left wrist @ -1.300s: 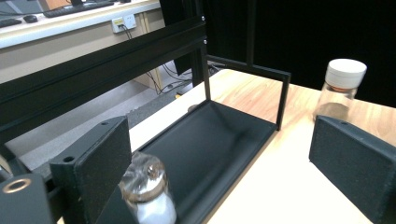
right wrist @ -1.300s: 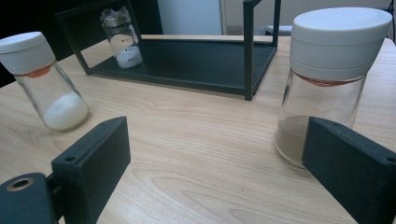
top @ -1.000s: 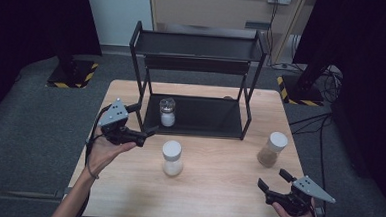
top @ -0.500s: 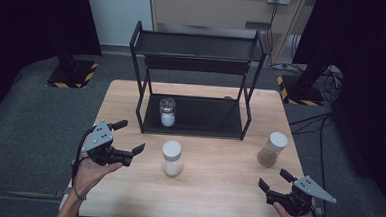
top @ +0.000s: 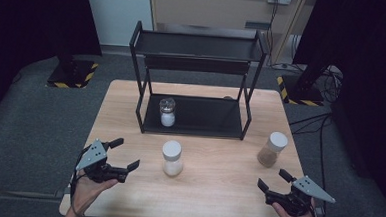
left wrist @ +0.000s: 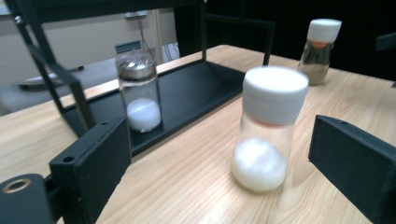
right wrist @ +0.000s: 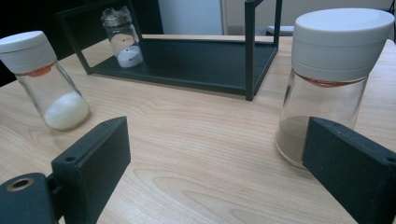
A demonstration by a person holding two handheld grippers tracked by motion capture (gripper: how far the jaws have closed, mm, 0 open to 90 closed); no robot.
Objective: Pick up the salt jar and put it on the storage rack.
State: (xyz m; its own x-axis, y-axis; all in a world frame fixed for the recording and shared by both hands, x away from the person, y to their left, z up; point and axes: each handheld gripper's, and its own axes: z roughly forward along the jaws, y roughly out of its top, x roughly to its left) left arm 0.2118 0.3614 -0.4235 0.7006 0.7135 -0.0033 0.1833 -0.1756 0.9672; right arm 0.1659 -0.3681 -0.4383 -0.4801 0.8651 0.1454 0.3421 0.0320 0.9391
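We hold a hand-held gripper in each hand at the near edge of the wooden surface point(top: 217, 190), both with jaws spread wide and nothing between the pads. The left hand-held gripper point(top: 120, 154) points toward the white-powder jar point(top: 172, 157), which stands upright near the middle of the surface, well short of the black rack point(top: 198, 63). In the left gripper view that jar point(left wrist: 267, 128) sits ahead of the open jaws and toward the right one, close but untouched, so we judge this to be the line-up for a grasp around the glass body below the white cap.

The right hand-held gripper point(top: 272, 180) rests low at the near right corner, aimed at the brown-powder jar point(top: 271, 149), which stands apart from it by the right edge. In the right gripper view this jar point(right wrist: 334, 88) rises just behind the right jaw, not clamped.

A third jar point(top: 167, 111), with a clear lid, stands on the rack's bottom shelf at its left end, which suggests the shelf is where the other two belong. The top shelf is bare, and the shelf space right of the third jar lies free.
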